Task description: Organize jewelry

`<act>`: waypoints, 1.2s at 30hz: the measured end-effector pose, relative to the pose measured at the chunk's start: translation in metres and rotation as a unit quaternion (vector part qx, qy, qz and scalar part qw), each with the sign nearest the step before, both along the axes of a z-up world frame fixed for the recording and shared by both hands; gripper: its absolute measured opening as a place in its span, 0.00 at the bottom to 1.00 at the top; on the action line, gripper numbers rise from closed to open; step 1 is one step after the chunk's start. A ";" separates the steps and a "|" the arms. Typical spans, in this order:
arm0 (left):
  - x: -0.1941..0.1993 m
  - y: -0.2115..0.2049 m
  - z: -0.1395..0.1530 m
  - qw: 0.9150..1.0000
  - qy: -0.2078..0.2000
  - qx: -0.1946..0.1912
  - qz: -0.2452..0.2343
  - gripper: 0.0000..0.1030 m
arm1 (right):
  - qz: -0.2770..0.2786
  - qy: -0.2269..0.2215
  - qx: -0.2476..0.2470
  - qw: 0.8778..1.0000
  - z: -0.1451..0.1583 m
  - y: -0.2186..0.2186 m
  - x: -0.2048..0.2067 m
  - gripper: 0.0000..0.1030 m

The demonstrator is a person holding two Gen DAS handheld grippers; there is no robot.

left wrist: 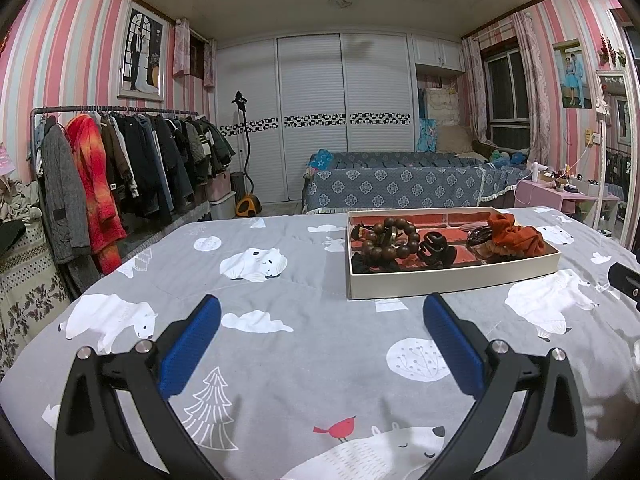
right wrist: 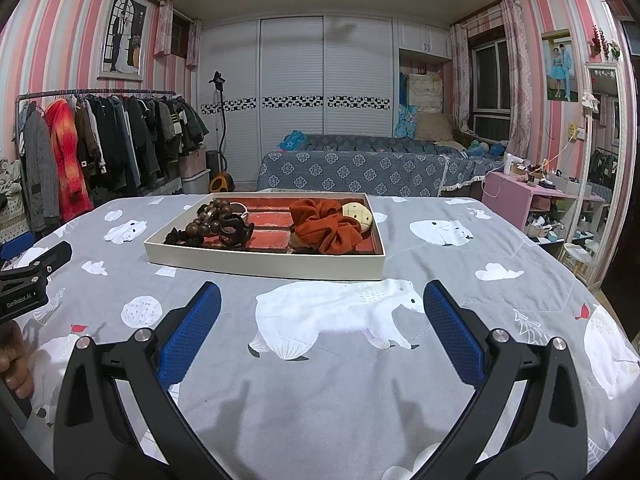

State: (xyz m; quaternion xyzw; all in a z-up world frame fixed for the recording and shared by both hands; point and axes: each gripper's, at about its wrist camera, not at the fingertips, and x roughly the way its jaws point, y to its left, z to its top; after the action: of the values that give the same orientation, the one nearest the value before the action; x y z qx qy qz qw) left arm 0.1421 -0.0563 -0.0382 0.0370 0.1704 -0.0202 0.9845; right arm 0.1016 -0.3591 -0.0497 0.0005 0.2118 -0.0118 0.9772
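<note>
My left gripper [left wrist: 322, 310] and right gripper [right wrist: 322, 298] hover with jaws apart over the soft quilt [right wrist: 460, 280]. Ahead, unobstructed, the shallow tray [right wrist: 264, 262] holds a wooden bead bracelet [right wrist: 212, 216], glossy claw clip [right wrist: 236, 230] and crumpled rust scrunchie [right wrist: 328, 230].

One tray [right wrist: 264, 262], one bead bracelet [left wrist: 386, 242], two scrunchies [right wrist: 326, 226]
</note>
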 end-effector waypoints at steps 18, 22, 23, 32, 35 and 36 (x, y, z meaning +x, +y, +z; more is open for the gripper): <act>0.000 0.000 0.000 1.000 0.000 -0.001 0.000 0.96 | 0.000 0.001 0.000 1.000 0.000 0.000 0.000 0.96; 0.000 0.001 0.000 1.000 0.000 -0.001 0.000 0.96 | 0.000 0.001 0.001 1.000 0.000 0.000 0.000 0.96; 0.000 0.001 0.000 1.000 0.000 -0.001 0.000 0.96 | 0.000 0.001 0.000 1.000 0.000 0.000 0.000 0.96; 0.000 0.001 0.000 1.000 -0.001 0.000 0.000 0.96 | 0.000 -0.001 -0.001 1.000 0.000 -0.001 0.000 0.96; 0.000 0.001 0.000 1.000 -0.001 0.000 0.000 0.96 | 0.001 0.000 -0.004 1.000 -0.001 -0.001 0.000 0.96; 0.000 0.001 0.000 1.000 -0.001 0.000 0.000 0.96 | 0.001 0.000 -0.005 1.000 -0.001 -0.001 0.000 0.96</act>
State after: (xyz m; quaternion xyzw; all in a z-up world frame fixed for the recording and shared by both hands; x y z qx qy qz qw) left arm 0.1420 -0.0557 -0.0383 0.0366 0.1695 -0.0205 0.9846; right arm 0.1012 -0.3600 -0.0508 -0.0041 0.2116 -0.0120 0.9773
